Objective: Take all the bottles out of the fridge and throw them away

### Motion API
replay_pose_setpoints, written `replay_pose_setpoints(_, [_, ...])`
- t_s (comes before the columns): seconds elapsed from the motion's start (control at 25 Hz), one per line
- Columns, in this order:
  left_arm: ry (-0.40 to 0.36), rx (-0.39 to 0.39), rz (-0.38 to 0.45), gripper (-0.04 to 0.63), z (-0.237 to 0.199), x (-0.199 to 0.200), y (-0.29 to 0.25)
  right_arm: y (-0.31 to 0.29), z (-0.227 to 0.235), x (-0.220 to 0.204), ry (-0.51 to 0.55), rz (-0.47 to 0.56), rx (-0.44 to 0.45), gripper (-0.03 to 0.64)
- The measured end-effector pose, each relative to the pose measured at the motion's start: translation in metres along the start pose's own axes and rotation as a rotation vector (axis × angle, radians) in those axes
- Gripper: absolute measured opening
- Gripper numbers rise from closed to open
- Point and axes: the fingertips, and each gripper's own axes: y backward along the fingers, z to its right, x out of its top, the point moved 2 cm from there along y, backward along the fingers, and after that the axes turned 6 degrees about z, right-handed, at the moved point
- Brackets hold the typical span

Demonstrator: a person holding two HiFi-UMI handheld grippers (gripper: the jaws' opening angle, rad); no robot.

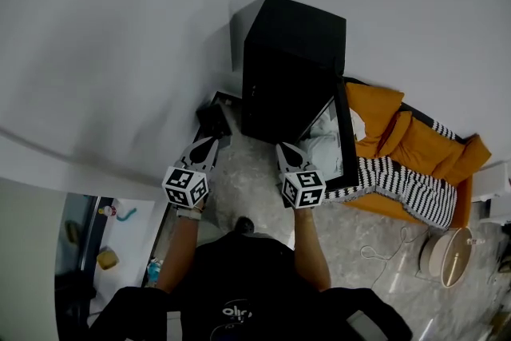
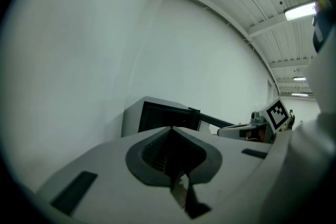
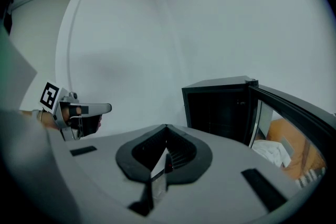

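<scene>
Both tools are clenched on nothing. The left gripper (image 2: 170, 129) has its two jaws pressed together into a single point with only air ahead. The right gripper (image 3: 166, 127) matches it, its two jaws closed tip to tip and bare. In the head view the two grippers are held side by side and apart. Each carries one marker cube, the left one (image 1: 186, 188) and the right one (image 1: 303, 189), two in all, and both tips aim at the fridge (image 1: 291, 68). There is one fridge, a black box standing on the floor with its back against the white wall. Its single door (image 1: 343, 141) is swung open to the right. The left gripper's tip lies near the fridge's left front corner, and the right gripper's tip lies near the bottom edge of the open front, just beside the door. The bottles cannot be made out, because the fridge's inside reads as plain dark in all three views. One white cloth (image 3: 270, 149) shows past the door. To the right on the floor lies one orange cushion heap (image 1: 415, 141) with one black-and-white striped cloth (image 1: 403, 186) along its near edge. One round white appliance (image 1: 445, 255) stands near the floor's right edge, with one thin white cable (image 1: 383, 258) trailing beside it.
</scene>
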Motion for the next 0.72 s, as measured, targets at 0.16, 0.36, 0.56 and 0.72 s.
replay_pose_setpoints(0.16, [-0.02, 0.007, -0.006, 0.008, 0.003, 0.002, 0.006, 0.003, -0.003, 0.0, -0.01, 0.009, 0.013, 0.008])
replay_pose_setpoints(0.36, [-0.032, 0.012, 0.011, 0.006, 0.002, 0.005, 0.013, 0.004, -0.012, 0.0, -0.007, 0.019, 0.026, 0.008])
replay_pose_setpoints(0.56, [-0.03, 0.005, 0.019, 0.007, 0.002, 0.007, 0.017, 0.005, -0.019, 0.003, 0.002, 0.029, 0.03, 0.008])
replay_pose_setpoints(0.72, [-0.025, 0.008, 0.026, 0.008, -0.001, 0.008, 0.023, 0.004, -0.025, 0.004, 0.012, 0.033, 0.036, 0.008])
